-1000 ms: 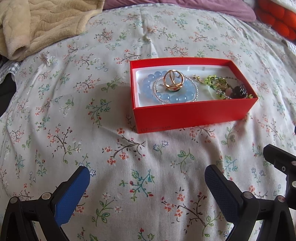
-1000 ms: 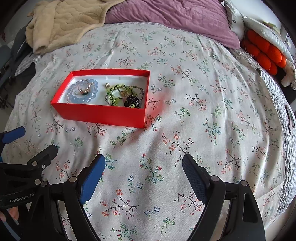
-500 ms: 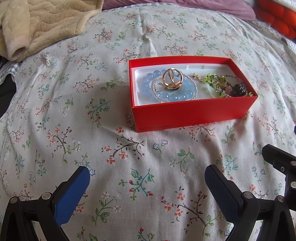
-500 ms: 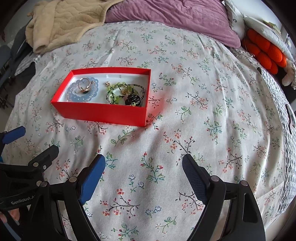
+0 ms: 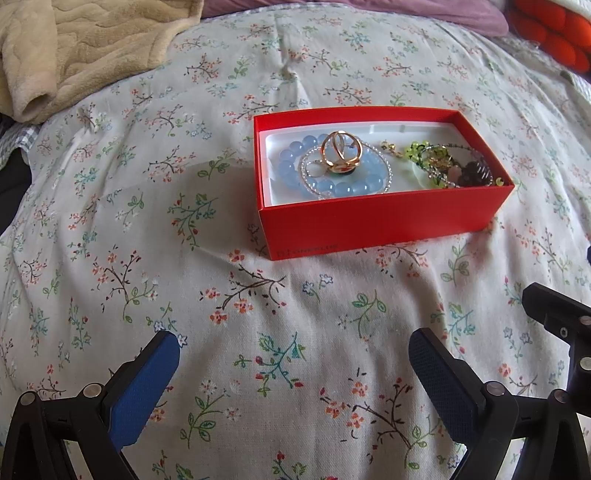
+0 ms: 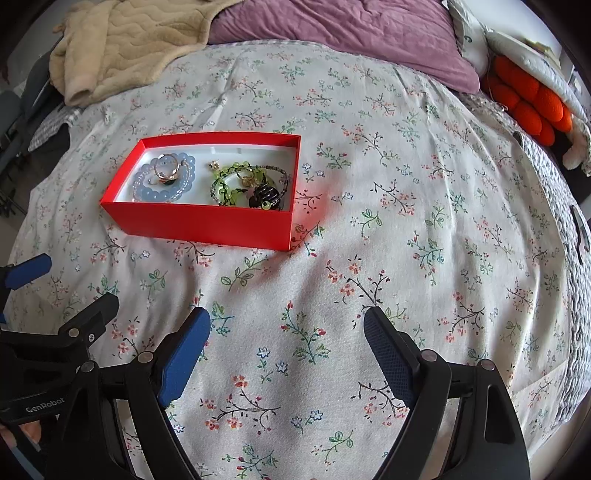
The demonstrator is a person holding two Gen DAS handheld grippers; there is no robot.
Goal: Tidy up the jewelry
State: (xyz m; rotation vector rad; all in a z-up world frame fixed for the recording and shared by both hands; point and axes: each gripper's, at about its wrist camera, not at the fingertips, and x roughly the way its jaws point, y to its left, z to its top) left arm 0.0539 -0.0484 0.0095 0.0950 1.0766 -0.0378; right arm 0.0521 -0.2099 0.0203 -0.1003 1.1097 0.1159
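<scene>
A red box with a white lining sits on the floral bedspread. Inside lie a pale blue bead bracelet, a gold ring on top of it, and a tangle of green and dark beads at the right end. My left gripper hovers open over the bedspread in front of the box, nothing between its blue pads. To the box's front right, my right gripper is open and holds nothing. The left gripper's body shows at the right wrist view's lower left.
A beige blanket is bunched at the far left of the bed. A purple pillow lies at the back. An orange knobbly cushion sits at the far right. The bed's edge drops off on the right.
</scene>
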